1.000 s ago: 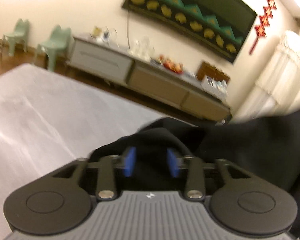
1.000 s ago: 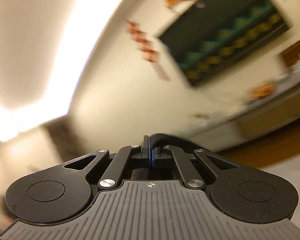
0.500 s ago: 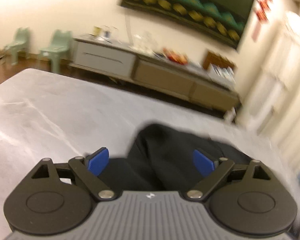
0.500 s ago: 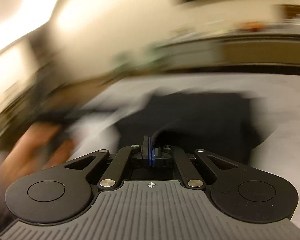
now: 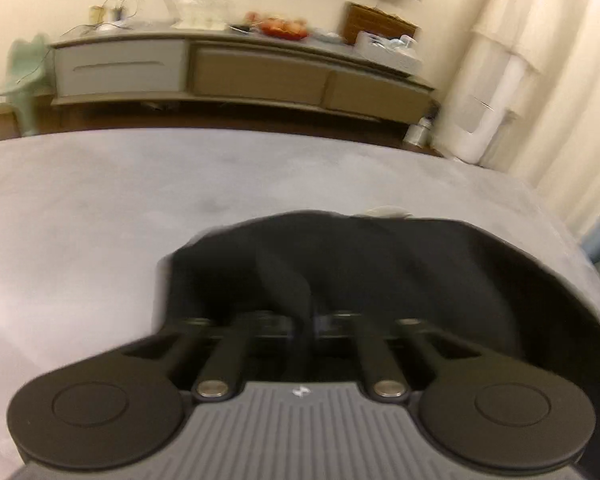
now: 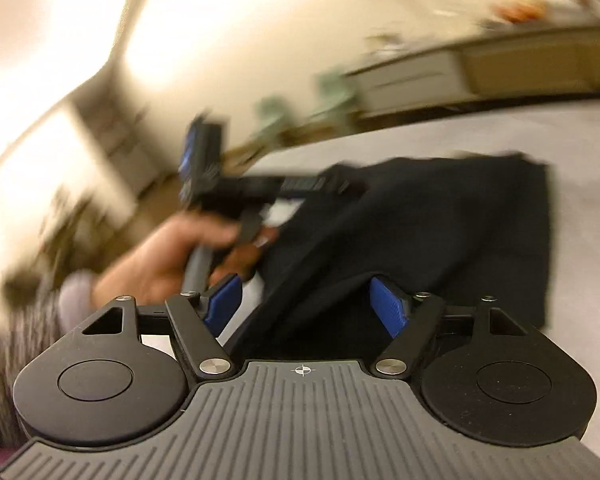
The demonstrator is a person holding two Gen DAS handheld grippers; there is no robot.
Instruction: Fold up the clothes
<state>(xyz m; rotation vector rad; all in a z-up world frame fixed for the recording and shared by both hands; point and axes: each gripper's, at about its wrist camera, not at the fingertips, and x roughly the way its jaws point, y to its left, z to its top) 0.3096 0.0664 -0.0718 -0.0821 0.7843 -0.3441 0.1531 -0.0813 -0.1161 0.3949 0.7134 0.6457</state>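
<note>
A black garment lies bunched on the grey bed. My left gripper is shut on a fold of the black garment at its near edge; the pads are hidden in the cloth. In the right wrist view the same garment spreads across the bed. My right gripper is open, its blue pads on either side of a raised fold without pinching it. The left gripper and the hand holding it show at the garment's left edge.
A long low cabinet with clutter on top stands against the far wall beyond the bed. A green chair stands at its left. A white curtain hangs at the right. The bed's far edge borders dark floor.
My left gripper went from open to shut on the garment. My right gripper went from shut to open and let the cloth down onto the bed. Both views have tilted down.
</note>
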